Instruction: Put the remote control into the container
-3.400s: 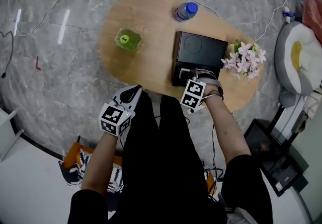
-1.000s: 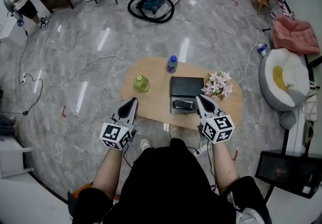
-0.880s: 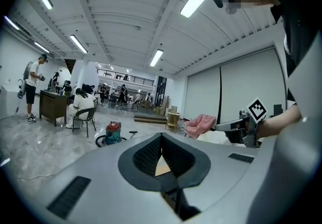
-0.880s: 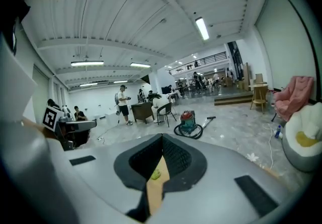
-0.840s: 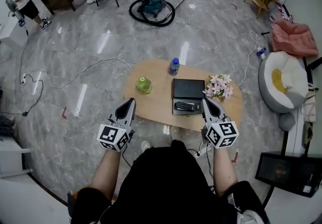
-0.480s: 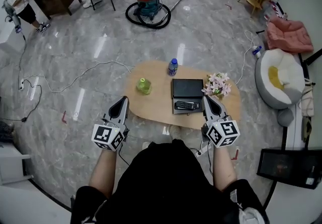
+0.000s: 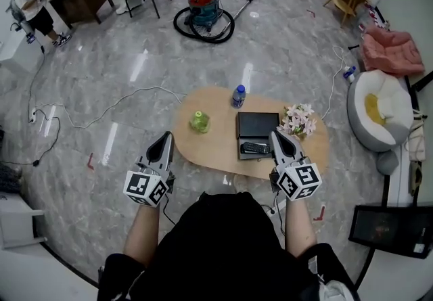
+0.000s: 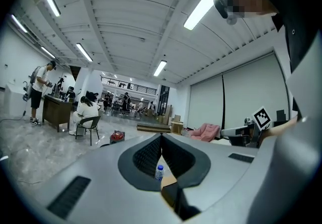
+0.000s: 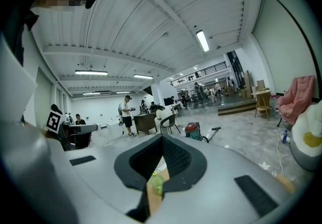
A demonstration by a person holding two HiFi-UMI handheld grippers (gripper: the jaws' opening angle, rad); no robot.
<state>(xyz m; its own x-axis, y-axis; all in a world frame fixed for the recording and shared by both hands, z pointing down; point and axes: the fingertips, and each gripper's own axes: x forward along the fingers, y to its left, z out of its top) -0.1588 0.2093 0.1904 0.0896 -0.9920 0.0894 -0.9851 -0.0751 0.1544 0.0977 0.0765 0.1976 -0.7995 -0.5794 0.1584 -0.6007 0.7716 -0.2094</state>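
The left gripper (image 7: 166, 136) and right gripper (image 7: 275, 136) are closed tight and empty. The remote (image 7: 255, 148) lies in the box (image 7: 258, 124), beside the flowers (image 7: 300, 120).

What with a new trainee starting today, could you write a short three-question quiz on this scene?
1. True or false: the remote control lies inside the black container.
2. Pick one. The left gripper and right gripper are: A) both shut and empty; B) both open; C) each gripping something.
3. Short answer: in the head view, what stands on the table just right of the container?

Key: 1 true; 2 A; 3 the pink flowers.
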